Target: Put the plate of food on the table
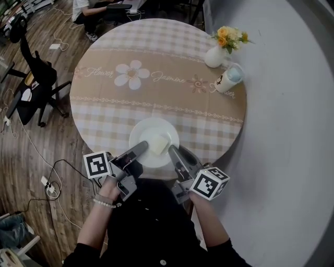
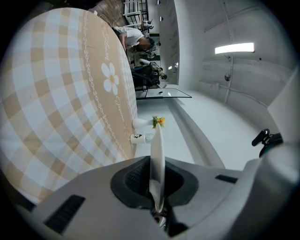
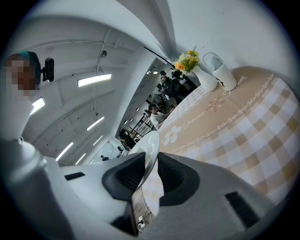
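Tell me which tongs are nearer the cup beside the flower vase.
Right. The right tongs hold the plate at its right rim, on the side toward the cup; the left tongs hold its left rim, farther off.

food (image 1: pixel 159 144) on plate (image 1: pixel 148 129) — kind unclear | cup (image 1: pixel 228 79) print — too small | seated person (image 1: pixel 84 10) — cut by top edge

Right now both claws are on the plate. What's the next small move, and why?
Probably lower the plate straight down onto the table, level. The left claw and right claw each clamp its rim on opposite sides, it hangs over the table's near edge, and I can't tell whether it touches the cloth.
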Action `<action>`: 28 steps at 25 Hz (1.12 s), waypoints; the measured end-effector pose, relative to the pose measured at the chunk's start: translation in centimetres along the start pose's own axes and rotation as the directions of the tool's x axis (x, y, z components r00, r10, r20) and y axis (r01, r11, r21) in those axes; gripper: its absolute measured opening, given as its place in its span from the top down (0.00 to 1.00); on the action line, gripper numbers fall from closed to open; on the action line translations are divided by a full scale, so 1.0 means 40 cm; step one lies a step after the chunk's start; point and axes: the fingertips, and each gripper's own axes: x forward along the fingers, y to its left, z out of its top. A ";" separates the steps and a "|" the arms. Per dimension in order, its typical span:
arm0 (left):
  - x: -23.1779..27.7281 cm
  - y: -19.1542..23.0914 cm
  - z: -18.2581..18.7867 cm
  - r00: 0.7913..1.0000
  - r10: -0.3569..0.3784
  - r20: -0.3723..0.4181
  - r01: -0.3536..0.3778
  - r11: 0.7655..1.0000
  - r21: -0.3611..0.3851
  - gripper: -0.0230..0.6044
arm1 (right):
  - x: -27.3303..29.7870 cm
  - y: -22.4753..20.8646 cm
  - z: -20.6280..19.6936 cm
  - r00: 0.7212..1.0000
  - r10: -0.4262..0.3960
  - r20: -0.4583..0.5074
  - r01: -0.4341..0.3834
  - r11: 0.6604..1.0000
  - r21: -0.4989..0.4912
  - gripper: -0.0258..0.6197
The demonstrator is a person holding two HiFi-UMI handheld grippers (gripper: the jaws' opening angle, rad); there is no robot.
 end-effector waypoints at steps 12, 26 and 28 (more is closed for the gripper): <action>0.051 0.078 0.032 0.999 0.032 -0.019 -0.033 0.999 -0.031 0.95 | 0.049 -0.092 -0.012 0.999 -0.034 -0.040 0.036 0.999 0.030 0.87; 0.110 0.193 0.048 0.996 0.078 -0.046 -0.081 0.994 -0.067 0.95 | 0.095 -0.219 -0.054 0.990 -0.090 -0.108 0.095 0.995 0.040 0.86; 0.117 0.206 0.051 0.995 0.081 -0.049 -0.085 0.994 -0.073 0.95 | 0.101 -0.233 -0.059 0.988 -0.095 -0.120 0.100 0.994 0.033 0.85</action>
